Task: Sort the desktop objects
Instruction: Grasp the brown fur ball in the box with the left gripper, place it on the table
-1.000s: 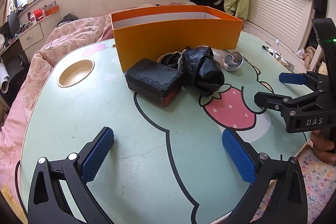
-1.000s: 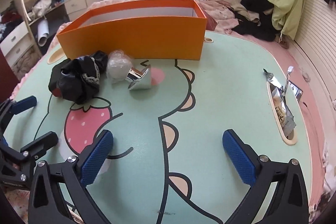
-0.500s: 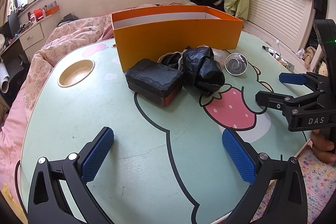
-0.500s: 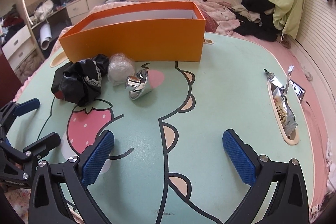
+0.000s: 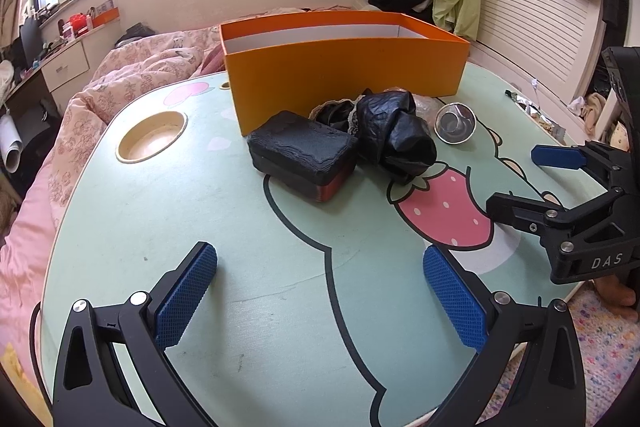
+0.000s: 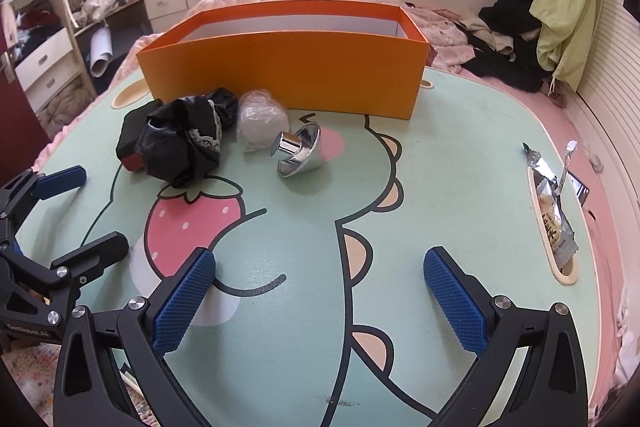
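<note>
Both claws gape wide and hold nothing — left claw [image 5: 320, 301], right claw [image 6: 320, 301] marked "DAS". Centre frame, black case [image 5: 303, 151], crumpled black bag [image 5: 396, 135] and chrome cup [image 6: 298, 153] lie before the orange box [image 6: 288, 67] on the bench [image 5: 200, 211].

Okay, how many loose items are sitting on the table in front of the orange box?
4: black rectangular case leftmost, crumpled black lace-trimmed fabric beside it, clear plastic-wrapped ball, shiny chrome cone-shaped knob rightmost. Others may be hidden.

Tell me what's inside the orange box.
Only the white inner walls near the rim of the orange box show in both views. Its tall front wall hides the floor, so whether anything lies in it cannot be seen.
</note>
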`<action>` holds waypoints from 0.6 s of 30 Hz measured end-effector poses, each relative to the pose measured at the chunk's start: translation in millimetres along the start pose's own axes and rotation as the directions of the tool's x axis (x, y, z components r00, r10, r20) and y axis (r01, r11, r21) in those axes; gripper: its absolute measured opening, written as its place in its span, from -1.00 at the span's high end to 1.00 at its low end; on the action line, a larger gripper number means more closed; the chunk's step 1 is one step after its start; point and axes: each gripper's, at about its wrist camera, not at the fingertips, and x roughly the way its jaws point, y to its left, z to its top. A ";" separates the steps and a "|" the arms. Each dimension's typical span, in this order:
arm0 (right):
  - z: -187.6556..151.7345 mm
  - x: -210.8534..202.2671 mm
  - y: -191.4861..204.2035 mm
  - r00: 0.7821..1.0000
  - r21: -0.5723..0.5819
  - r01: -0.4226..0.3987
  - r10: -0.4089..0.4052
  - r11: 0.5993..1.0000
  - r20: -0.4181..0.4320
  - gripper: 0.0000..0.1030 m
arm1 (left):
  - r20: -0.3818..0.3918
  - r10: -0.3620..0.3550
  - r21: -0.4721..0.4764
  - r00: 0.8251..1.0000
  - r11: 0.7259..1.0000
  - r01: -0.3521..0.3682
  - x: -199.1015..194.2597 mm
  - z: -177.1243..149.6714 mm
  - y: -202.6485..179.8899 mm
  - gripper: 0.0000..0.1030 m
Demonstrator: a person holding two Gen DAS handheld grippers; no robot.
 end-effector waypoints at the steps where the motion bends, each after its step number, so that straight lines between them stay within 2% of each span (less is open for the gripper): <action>1: 0.0 0.0 0.0 1.000 0.000 0.000 0.000 1.000 0.000 -1.00 | -0.001 0.002 -0.001 1.000 1.000 -0.002 0.0 0.3 0.0 -0.99; 6: -0.7 0.2 -0.1 1.000 0.003 -0.003 0.003 1.000 0.001 -1.00 | -0.006 0.028 -0.029 1.000 0.999 -0.028 -2.3 4.9 4.3 -0.99; 8: -0.8 0.3 -0.4 1.000 0.002 -0.003 0.003 1.000 0.001 -1.00 | 0.005 0.020 -0.043 1.000 0.999 -0.019 -7.5 11.3 8.2 -0.99; 10: -0.8 0.2 -0.5 1.000 0.003 -0.004 0.004 1.000 0.001 -1.00 | 0.011 -0.004 -0.056 1.000 0.998 0.004 -14.0 22.7 13.2 -0.90; 16: -0.7 0.2 -0.2 1.000 0.003 -0.004 0.004 1.000 0.001 -1.00 | 0.036 -0.022 -0.100 0.999 0.995 0.026 -37.4 96.3 44.2 -0.83; 17: -0.7 0.2 -0.1 1.000 0.003 -0.004 0.004 1.000 0.001 -1.00 | 0.029 -0.039 -0.118 0.999 0.992 0.043 -37.2 111.5 51.0 -0.75; 18: -0.7 0.2 -0.2 1.000 0.003 -0.004 0.004 1.000 0.001 -1.00 | 0.009 -0.062 -0.141 0.998 0.988 0.063 -33.6 126.5 57.9 -0.52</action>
